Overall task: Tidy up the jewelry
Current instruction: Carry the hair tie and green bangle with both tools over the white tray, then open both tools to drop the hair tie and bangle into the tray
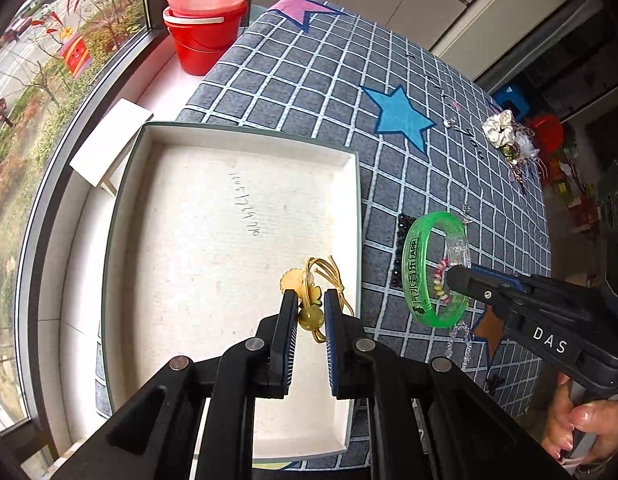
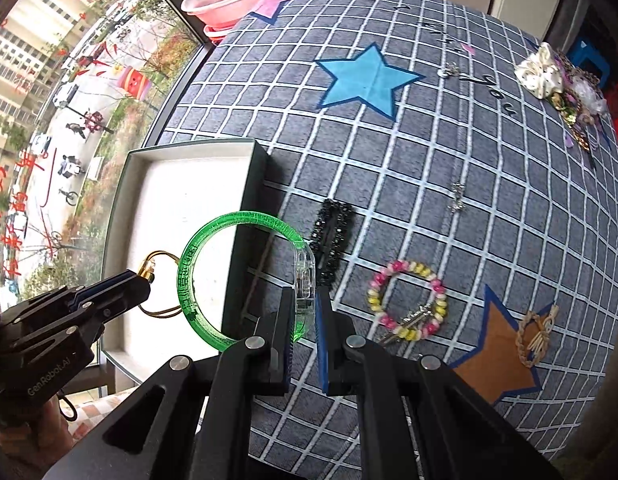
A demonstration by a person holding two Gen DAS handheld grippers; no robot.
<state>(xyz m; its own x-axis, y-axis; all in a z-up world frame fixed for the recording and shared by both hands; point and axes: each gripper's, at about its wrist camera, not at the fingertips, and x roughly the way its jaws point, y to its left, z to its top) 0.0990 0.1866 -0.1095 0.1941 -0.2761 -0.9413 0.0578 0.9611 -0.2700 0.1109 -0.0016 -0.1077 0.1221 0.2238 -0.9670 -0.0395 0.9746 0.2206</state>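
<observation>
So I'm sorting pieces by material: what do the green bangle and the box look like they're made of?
The green bangle looks like translucent glossy plastic: light passes through it, and it has a clear clasp section. The box looks like matte white cardboard, with faint stains and handwriting on its floor.

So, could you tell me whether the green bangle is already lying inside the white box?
No, the green bangle is held in the right gripper, lifted beside the box.

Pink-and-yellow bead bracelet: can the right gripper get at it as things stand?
Probably not yet. The right gripper is shut on the green bangle, so it has no free grip. The bead bracelet itself lies uncovered on the tablecloth, just right of the fingers.
</observation>
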